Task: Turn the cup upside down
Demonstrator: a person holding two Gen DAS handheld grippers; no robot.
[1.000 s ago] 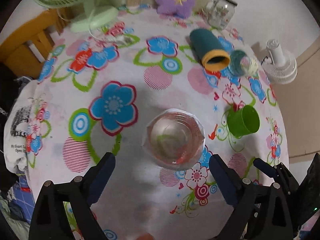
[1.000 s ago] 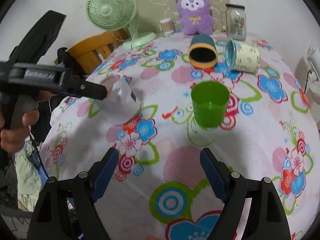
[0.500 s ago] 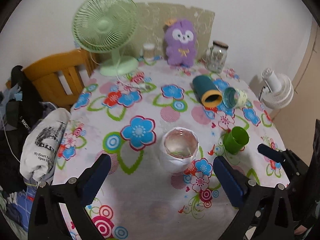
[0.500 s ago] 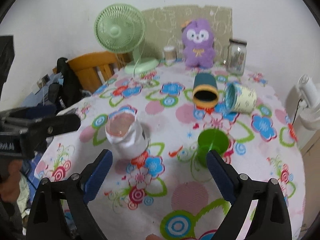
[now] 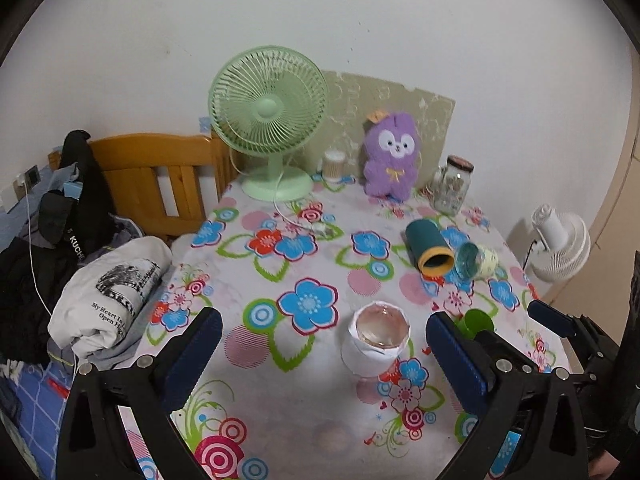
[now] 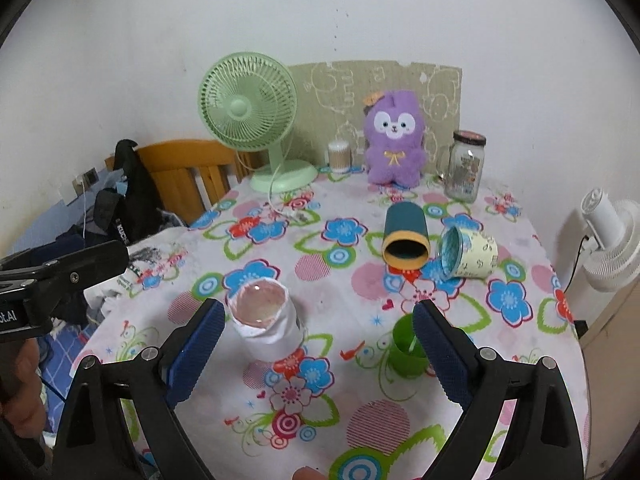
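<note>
**Both grippers empty; white-wrapped cup stands free ahead of the fingers**

We find the left gripper (image 5: 324,354) with fingers spread wide and nothing between them. The right gripper (image 6: 316,350) is likewise spread and holds nothing.

The white-wrapped cup (image 5: 376,338) stands on the floral tablecloth (image 5: 304,412), apart from both of the left gripper's pads and somewhat nearer the right-hand one. In the right wrist view the same cup (image 6: 266,320) sits just beside the left-hand pad. A green cup (image 6: 408,346) stands upright, partly behind the right-hand pad.

Beyond the fingers, a teal cup (image 6: 404,236) and a pale patterned cup (image 6: 468,252) lie on their sides.

We judge that this is a pause between handlings. Which cup the task means is not settled. A next move calls for closing on a cup wall and turning the wrist over.

Hard to make out: whether the wrapped cup shows its mouth or a clear base upward. The green cup's rim is cut off by a finger.
</note>
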